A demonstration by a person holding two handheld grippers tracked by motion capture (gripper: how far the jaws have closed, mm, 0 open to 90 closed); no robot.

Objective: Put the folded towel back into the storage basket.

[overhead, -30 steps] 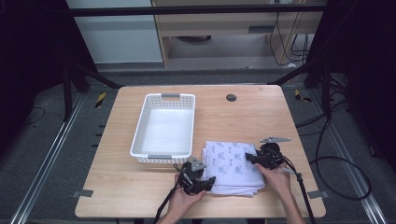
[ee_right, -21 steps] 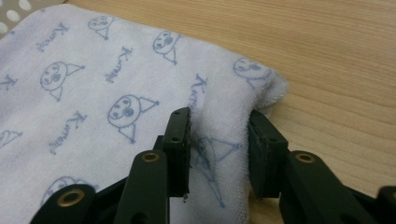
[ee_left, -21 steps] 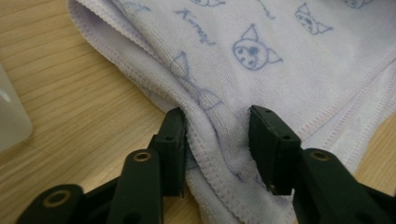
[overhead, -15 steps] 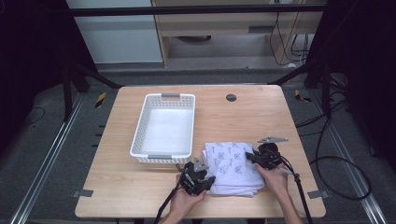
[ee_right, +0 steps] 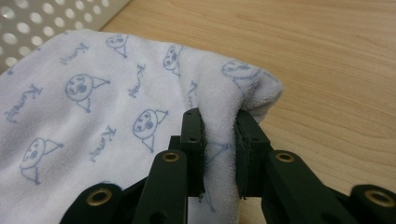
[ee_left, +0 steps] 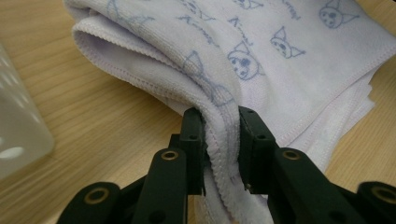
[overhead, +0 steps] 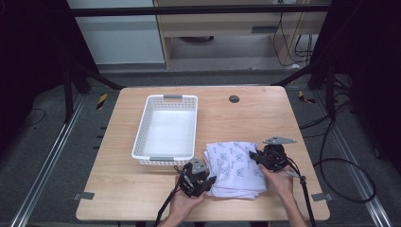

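White cloth printed with blue faces, a folded towel (overhead: 235, 168), is being kept on the wooden table (overhead: 265, 113), at about 4 o'clock from the white basket (overhead: 166, 130). Its near-left fold is being pinched by the left gripper (overhead: 210, 179), whose jaws have just been closing. Its right edge is being pinched by the right gripper (overhead: 252, 155), likewise just closed on it.

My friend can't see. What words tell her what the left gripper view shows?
The left gripper has its two black jaws shut on a folded edge of a white towel printed with little blue cartoon faces. The towel lies on a wooden table, with a white basket at the left.
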